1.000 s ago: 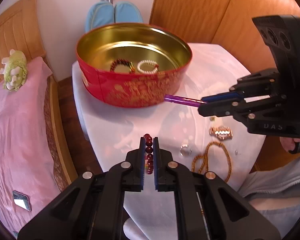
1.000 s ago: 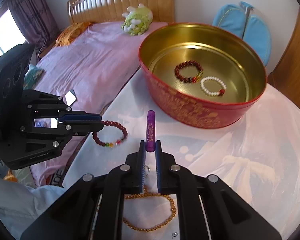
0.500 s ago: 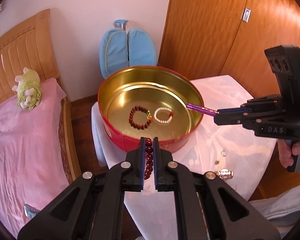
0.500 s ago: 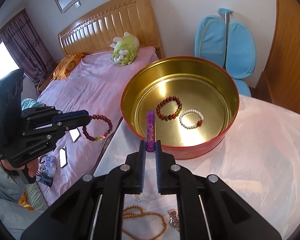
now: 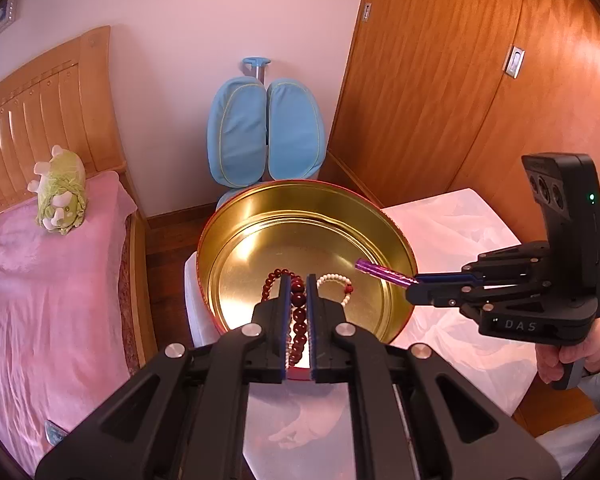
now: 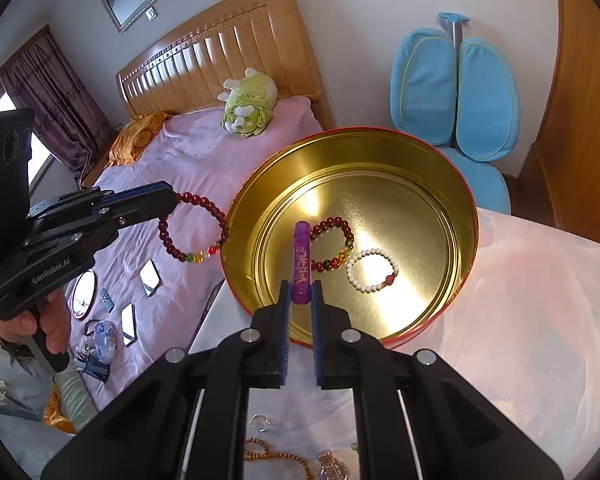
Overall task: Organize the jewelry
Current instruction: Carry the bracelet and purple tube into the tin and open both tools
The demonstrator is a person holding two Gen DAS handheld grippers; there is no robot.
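Both hand-held grippers have risen and come in over the tin since a sec ago, when they were low by the desk w/ the tin side-on; now its gold floor shows from above.

Round red tin [image 6: 470, 216] sits on the white-covered desk [image 6: 540, 320], next to the pink bed [image 6: 188, 168]. Left hand-held gripper [image 6: 171, 199] is clamped narrow on a dark red bead bracelet [image 6: 192, 232], whose loop hangs at the tin's left rim, mostly outside it by the right wrist view. Right hand-held gripper [image 6: 299, 294] pinches a purple tube [image 6: 302, 258] w/ its tip over the tin floor. Already inside: an amber-red bracelet [image 6: 334, 244] and a white bead bracelet [image 6: 372, 270]. Brown bead necklace [image 6: 276, 458] and small ring [image 6: 260, 422] wait on the desk.

Likely step: drop both in. Best to carry the bracelet fully past the rim before letting go, else it drapes on the edge or falls bedside; lower the tube near the floor so it doesn't bounce or roll.
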